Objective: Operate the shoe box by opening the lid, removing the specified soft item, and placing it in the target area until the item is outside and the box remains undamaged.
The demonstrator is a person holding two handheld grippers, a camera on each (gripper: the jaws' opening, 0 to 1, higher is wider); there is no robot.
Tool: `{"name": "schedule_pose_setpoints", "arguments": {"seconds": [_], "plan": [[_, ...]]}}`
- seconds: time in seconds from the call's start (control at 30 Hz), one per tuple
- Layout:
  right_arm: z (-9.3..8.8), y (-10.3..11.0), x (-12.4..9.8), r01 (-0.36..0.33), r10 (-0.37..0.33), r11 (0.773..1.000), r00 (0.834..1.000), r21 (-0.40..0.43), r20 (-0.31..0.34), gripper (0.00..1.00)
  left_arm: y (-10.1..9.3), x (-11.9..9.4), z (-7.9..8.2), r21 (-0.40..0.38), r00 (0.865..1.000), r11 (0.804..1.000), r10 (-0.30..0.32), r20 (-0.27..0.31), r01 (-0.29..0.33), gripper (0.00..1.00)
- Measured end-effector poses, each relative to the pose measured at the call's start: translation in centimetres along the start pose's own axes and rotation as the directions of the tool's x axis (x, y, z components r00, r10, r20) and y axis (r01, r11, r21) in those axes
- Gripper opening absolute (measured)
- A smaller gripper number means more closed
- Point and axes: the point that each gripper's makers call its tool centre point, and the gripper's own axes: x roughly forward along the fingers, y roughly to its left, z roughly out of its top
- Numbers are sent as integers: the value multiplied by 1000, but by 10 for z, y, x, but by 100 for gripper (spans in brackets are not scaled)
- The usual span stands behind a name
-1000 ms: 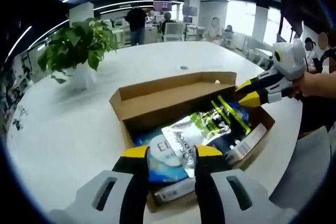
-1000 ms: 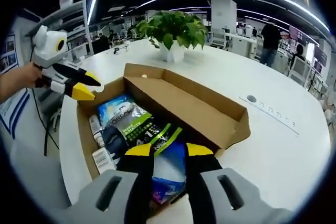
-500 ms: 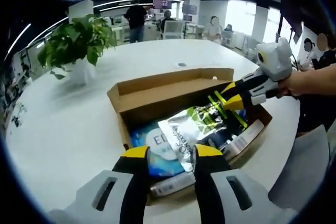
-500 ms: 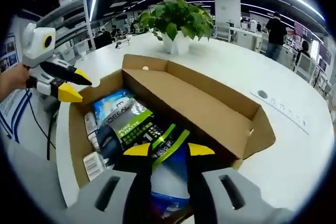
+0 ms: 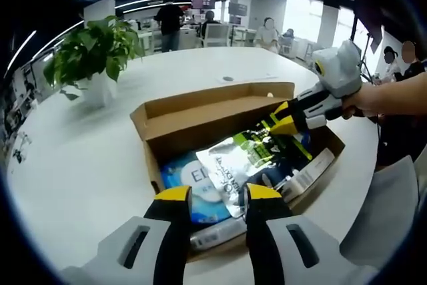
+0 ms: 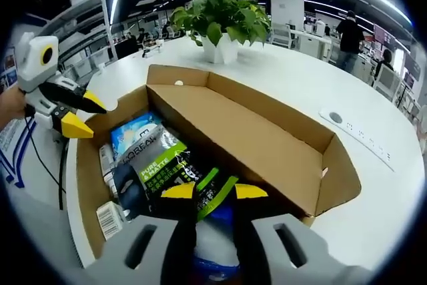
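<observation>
The shoe box (image 6: 280, 158) sits on a white table (image 5: 80, 158) with its lid already folded back, so the step in hand is picking out the soft item. Inside lie several packets: a silver-and-green sachet (image 5: 250, 158) across the middle, a blue pouch (image 5: 193, 188) beside it toward the box's near corner, and a white barcoded package (image 5: 308, 175) along one wall. The right gripper (image 6: 205, 191) is low over the box with its jaws parted, their tips just above the green end of that sachet (image 6: 167, 168); in the left gripper view it (image 5: 283, 119) reaches in from the far side. The left gripper (image 5: 212, 195) hovers at the box's near edge, jaws parted and holding nothing. To do this well, the right jaws should probably straddle a raised, crinkled edge of the sachet rather than press flat on its slick face, close gently, then lift straight up so the packet clears the cardboard wall without dragging against it. The left gripper could steady the box rim lightly, not crush it. A potted plant (image 6: 223, 21) stands well apart on the table.
</observation>
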Motion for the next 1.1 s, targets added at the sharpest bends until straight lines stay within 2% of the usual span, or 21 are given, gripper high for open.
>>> {"name": "schedule_pose_setpoints", "arguments": {"seconds": [0.17, 0.4, 0.6, 0.8, 1.1], "plan": [[4, 0, -2, 11, -11, 1000, 1000, -15, 2, 0, -3, 7, -3, 1, 1000, 1000, -20, -20, 20, 30], [3, 0, -5, 35, -39, 989, 999, -143, -26, 0, -5, 19, -16, -3, 995, 999, -51, -84, 51, 30], [-2, -1, -7, 42, -63, 963, 996, -267, -70, 0, -11, 30, -25, -3, 986, 996, -89, -140, 90, 30], [-7, -3, -4, 39, -73, 950, 992, -309, -98, 0, -12, 37, -30, -13, 977, 994, -113, -180, 112, 29], [-12, -6, -2, 30, -70, 952, 990, -306, -120, 0, -15, 43, -33, -90, 968, 984, -169, -184, 154, 21]]}}
